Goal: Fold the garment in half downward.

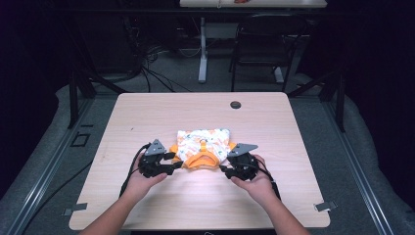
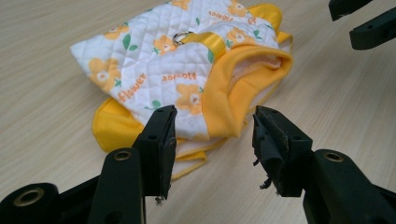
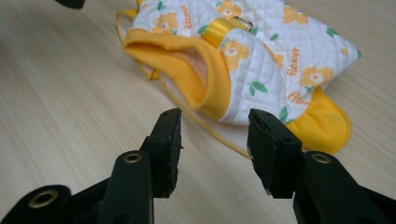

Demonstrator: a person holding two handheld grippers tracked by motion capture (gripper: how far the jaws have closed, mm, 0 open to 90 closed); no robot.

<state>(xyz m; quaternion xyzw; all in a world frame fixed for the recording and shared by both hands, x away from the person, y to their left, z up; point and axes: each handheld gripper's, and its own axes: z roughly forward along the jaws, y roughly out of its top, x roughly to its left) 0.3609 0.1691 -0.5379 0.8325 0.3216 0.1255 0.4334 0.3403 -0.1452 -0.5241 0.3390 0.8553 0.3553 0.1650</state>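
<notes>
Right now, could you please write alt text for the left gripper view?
A small quilted white garment with orange flowers and yellow trim lies on a pale wooden table. The left gripper has its black jaws open just short of the garment's hem.

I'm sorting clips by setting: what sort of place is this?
Probably a lab or recording workspace, not a home: a bare wooden table on a grey floor with loose cables, dark surroundings, and a second desk and chair behind.
</notes>
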